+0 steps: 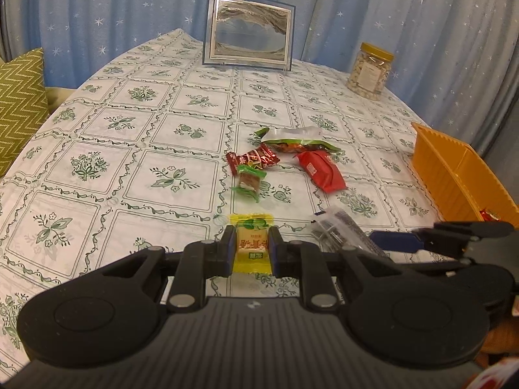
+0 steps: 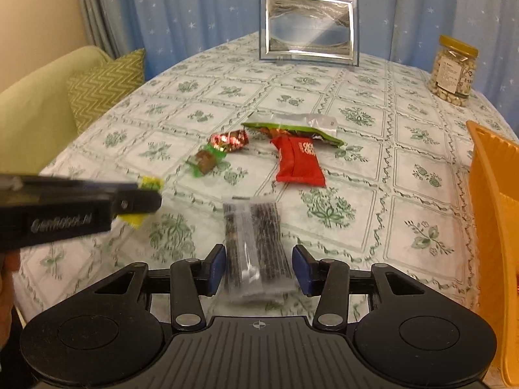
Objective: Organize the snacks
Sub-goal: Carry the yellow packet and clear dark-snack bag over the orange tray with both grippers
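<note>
My left gripper (image 1: 250, 246) is shut on a yellow wrapped snack (image 1: 250, 243), held just above the tablecloth. It shows from the side in the right wrist view (image 2: 142, 199). My right gripper (image 2: 258, 270) is open, its fingers on either side of a clear packet of dark sticks (image 2: 256, 243) lying on the table; that packet also shows in the left wrist view (image 1: 340, 230). Farther out lie a green-wrapped candy (image 1: 249, 183), a dark red candy (image 1: 253, 159), a red packet (image 1: 322, 170) and a green-and-silver bag (image 1: 295, 139).
An orange bin (image 1: 454, 175) stands at the table's right edge, with a red snack (image 1: 489, 215) inside. A framed sand picture (image 1: 248, 30) and a nut jar (image 1: 369, 71) stand at the back. A green cushion (image 1: 19, 103) lies off the left side.
</note>
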A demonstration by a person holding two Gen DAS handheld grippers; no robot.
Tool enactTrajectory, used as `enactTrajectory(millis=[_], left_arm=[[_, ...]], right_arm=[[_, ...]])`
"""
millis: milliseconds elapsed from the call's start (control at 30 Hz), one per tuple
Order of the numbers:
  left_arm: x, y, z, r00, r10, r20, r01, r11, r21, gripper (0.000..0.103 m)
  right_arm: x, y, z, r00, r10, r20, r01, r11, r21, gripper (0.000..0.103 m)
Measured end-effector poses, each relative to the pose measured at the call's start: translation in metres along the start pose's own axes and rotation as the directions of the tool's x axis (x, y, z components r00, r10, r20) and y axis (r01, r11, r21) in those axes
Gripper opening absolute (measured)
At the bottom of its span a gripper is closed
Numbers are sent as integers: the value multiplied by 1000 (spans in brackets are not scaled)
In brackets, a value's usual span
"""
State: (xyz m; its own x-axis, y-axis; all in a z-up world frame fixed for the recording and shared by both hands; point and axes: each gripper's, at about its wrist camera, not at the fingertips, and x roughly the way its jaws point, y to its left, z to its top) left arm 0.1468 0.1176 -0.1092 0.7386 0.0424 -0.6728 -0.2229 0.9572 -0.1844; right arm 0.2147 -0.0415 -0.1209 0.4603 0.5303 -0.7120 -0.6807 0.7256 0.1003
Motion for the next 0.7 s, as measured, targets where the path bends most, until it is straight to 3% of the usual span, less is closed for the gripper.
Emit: enactTrajectory(millis=[133,167,233,467,700], left_arm=[[-1,0,0,1000,5,0,-5,1000,3,18],[-1,0,0,1000,5,0,-5,1000,4,18],[-3,0,0,1000,7,0,-7,1000,5,18],[-18,-13,3,1000,-2,18,2,1000,25,18],[-44,-42,5,999,-41,30,40,998,55,18]], right_arm=[[4,6,-1,1000,-23,3,23,999,-37,45],[4,7,-3,1000,-23,4,23,999,-35,39],[0,8,-6,999,-47,5,47,999,-28,38],[-30,2,-17,995,-103,8,102,992,79,37],[-84,-15,-28,982,-185,37,171,954,245,37]])
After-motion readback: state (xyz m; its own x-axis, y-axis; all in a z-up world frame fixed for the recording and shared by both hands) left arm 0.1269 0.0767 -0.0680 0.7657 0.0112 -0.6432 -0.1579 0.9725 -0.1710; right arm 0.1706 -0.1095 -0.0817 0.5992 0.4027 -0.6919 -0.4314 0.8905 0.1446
